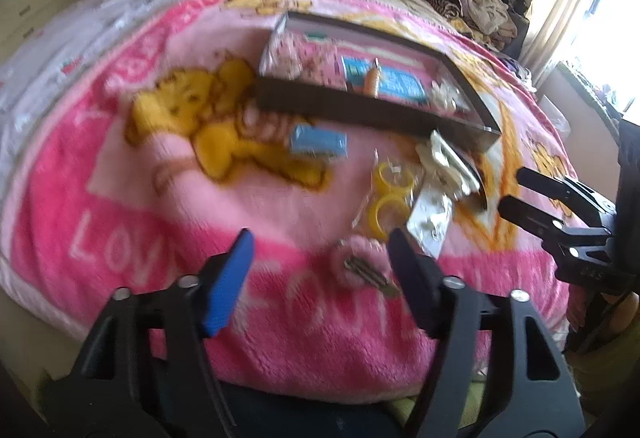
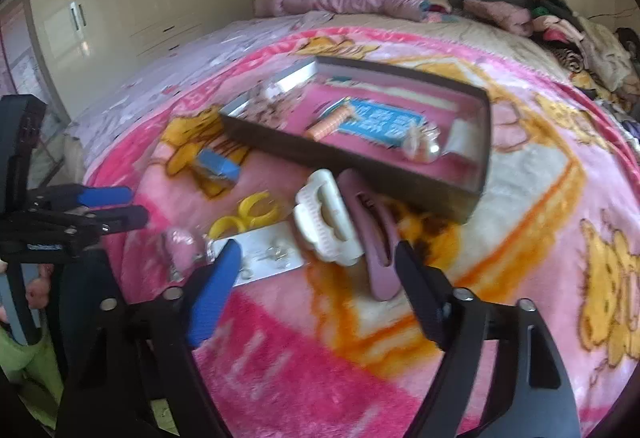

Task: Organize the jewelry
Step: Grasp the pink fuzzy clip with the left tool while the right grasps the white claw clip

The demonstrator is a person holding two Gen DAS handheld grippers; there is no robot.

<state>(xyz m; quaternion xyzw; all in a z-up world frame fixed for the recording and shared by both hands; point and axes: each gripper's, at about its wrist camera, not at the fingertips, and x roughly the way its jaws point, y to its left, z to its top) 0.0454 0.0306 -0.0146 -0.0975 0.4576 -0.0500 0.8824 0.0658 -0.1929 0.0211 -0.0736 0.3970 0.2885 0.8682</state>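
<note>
The left gripper (image 1: 320, 258) stands wide and empty above a pink fluffy clip (image 1: 360, 266) on the blanket (image 1: 120, 198). The right gripper (image 2: 316, 270) is likewise wide and empty, near a white hair claw (image 2: 328, 222) and a mauve hair claw (image 2: 376, 238). Yellow rings (image 2: 248, 218) lie left of these. The tray (image 2: 352, 166) sits beyond, holding an orange piece (image 2: 332, 122).

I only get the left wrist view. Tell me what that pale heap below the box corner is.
Observer: A white hair clip, lying on the blanket just outside the box.
Operator: Say what lies next to it.
Observer: A mauve hair clip, right against its right side.
Operator: Report the right gripper's jaws.
Observer: The right gripper has its jaws wide open, holding nothing, with both clips just ahead.
</note>
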